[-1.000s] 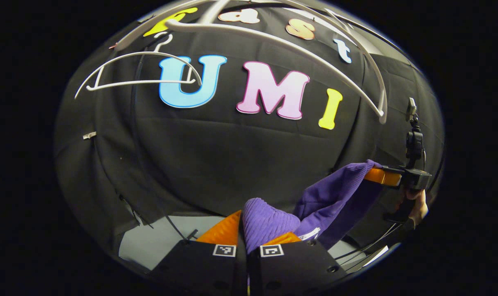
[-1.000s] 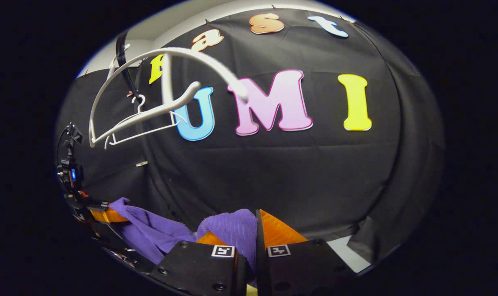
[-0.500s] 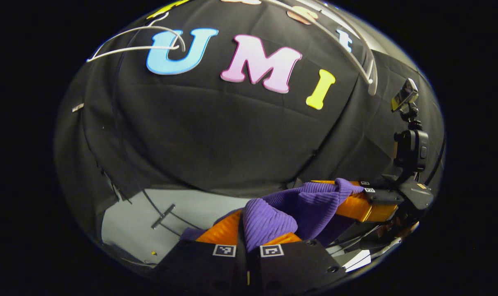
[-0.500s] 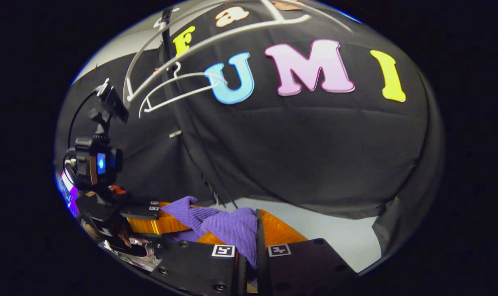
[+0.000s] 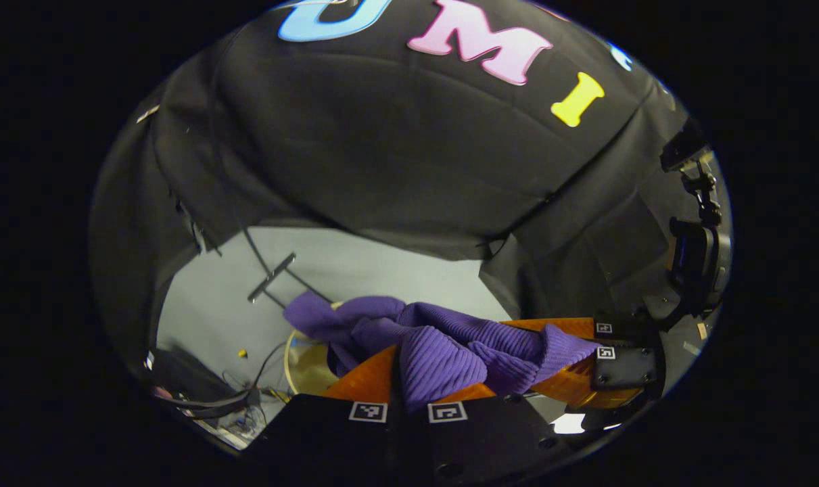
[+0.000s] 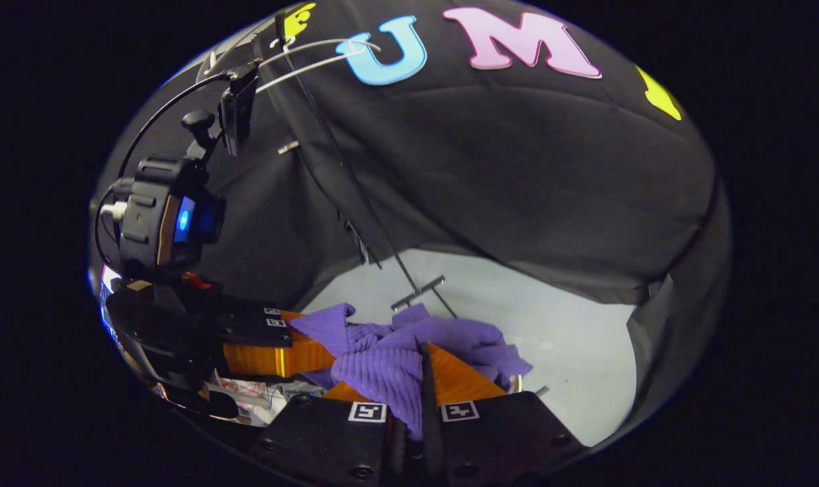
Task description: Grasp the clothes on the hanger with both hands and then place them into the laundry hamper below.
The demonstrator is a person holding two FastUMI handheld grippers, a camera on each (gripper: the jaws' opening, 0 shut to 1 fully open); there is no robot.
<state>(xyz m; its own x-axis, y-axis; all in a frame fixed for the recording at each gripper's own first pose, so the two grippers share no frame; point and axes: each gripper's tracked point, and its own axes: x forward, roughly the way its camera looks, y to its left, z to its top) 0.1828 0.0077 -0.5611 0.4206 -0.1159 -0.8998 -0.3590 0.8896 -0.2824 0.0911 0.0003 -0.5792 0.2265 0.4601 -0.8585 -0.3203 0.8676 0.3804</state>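
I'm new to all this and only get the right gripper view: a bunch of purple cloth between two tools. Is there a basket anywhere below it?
Observer: Yes. In the left gripper view a round pale rim, apparently the laundry hamper, sits on the floor just beneath the purple knit garment.
Operator: Is the cloth inside it?
Observer: Not by that view. The left tool and the right tool hold it bunched above, and its loose end overlaps the rim. I cannot tell whether they touch.
Operator: Anything else down there?
Observer: A tangle of cables lies on the floor beside the hamper.
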